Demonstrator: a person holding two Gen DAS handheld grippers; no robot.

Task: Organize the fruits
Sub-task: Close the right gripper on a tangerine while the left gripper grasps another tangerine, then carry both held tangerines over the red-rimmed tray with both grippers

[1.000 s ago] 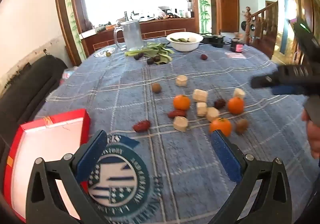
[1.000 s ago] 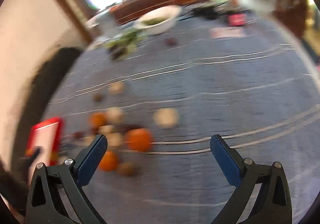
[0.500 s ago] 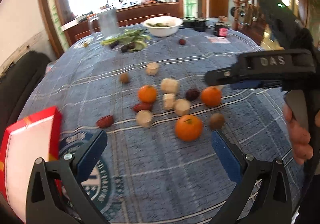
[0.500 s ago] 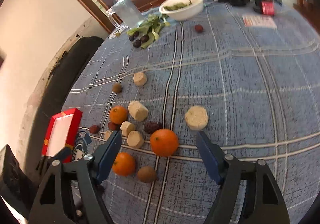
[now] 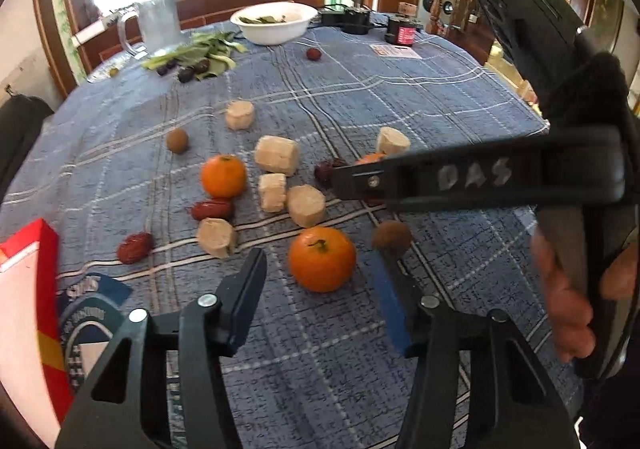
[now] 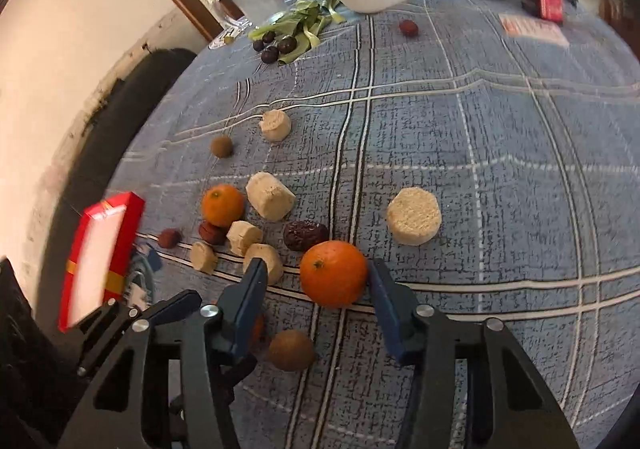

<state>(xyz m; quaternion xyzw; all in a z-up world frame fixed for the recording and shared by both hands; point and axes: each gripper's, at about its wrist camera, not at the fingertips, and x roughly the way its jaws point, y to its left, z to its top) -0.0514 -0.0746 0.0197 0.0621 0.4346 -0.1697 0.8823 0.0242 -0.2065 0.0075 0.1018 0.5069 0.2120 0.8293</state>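
Oranges, red dates, brown kiwis and pale cut chunks lie scattered on the blue plaid tablecloth (image 5: pixel 360 97). My left gripper (image 5: pixel 320 273) is open around the nearest orange (image 5: pixel 322 259), its fingertips level with the fruit. A brown kiwi (image 5: pixel 391 237) sits by its right finger. My right gripper (image 6: pixel 316 281) is open and brackets another orange (image 6: pixel 333 273), with a date (image 6: pixel 305 235) just behind. The right gripper also shows in the left wrist view (image 5: pixel 480 179), crossing from the right above the table.
A red box (image 6: pixel 100 255) lies at the left edge, also in the left wrist view (image 5: pixel 28 313). A white bowl (image 5: pixel 276 23), a glass jug (image 5: pixel 158 23), greens with dark fruits (image 5: pixel 192 57) and a lone red fruit (image 5: pixel 314 54) are at the far side.
Both grippers moved forward and down toward the fruit cluster. Their jaws narrowed from wide open, and each now frames an orange.
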